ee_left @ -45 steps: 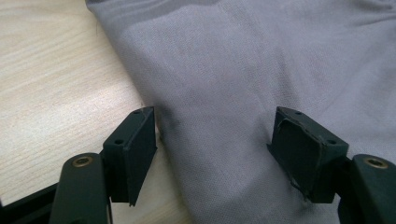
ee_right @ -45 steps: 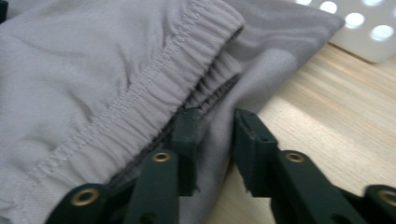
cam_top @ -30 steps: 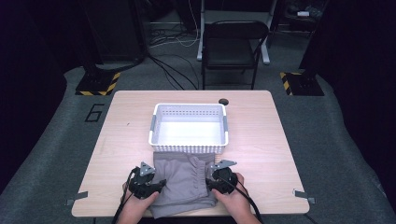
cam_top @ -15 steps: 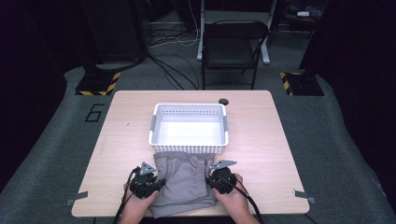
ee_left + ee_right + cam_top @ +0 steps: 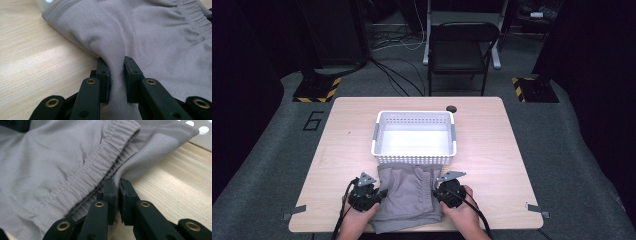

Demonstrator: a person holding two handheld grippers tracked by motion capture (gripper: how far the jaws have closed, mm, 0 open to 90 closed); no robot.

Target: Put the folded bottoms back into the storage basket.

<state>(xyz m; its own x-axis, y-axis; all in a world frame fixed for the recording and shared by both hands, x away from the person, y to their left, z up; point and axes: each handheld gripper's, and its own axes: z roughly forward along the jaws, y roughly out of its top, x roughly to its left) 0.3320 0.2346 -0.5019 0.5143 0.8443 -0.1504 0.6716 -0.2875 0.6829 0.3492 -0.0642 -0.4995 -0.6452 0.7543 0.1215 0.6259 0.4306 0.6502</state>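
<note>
Your left claw pinches a fold at the left edge of the grey, soft-fabric shorts, which lie flat on the pale wooden desk just before the white perforated plastic basket. Your right claw clamps their right edge beside the elastic waistband.
</note>
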